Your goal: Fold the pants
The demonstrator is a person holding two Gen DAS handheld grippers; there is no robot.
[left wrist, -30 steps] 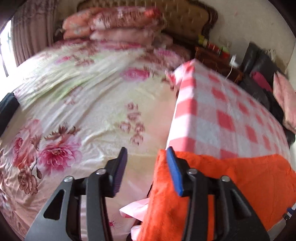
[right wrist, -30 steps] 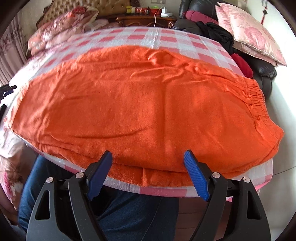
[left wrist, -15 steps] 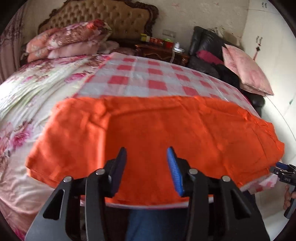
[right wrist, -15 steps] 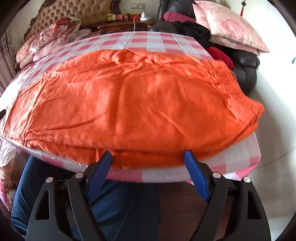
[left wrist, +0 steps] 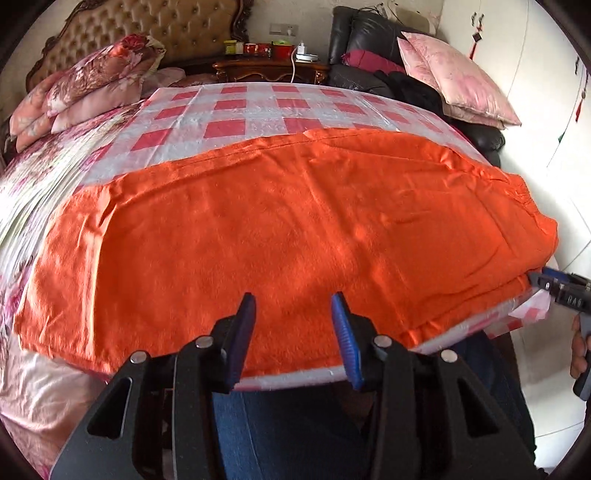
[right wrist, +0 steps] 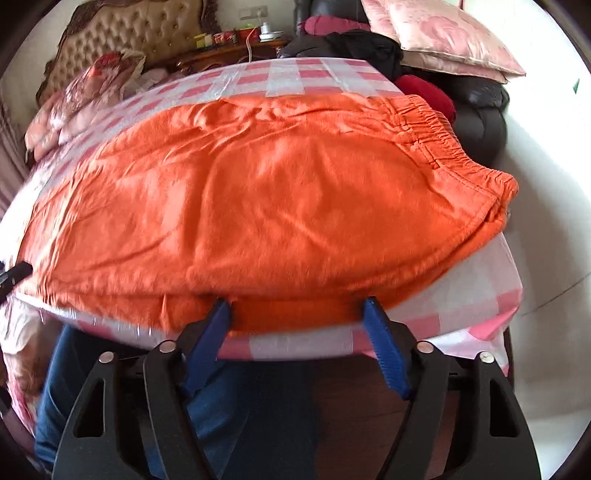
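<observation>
Black triangular-cutout gripper frames with silver screws and ribbed blue pads; blue jeans worn below, by the table edge.

The orange pants hide most of the checked tablecloth beneath them. In the left wrist view the right gripper is cut off by the picture's right edge. In the right wrist view the table's left edge is blurred, and the nightstand items are too small to identify.
</observation>
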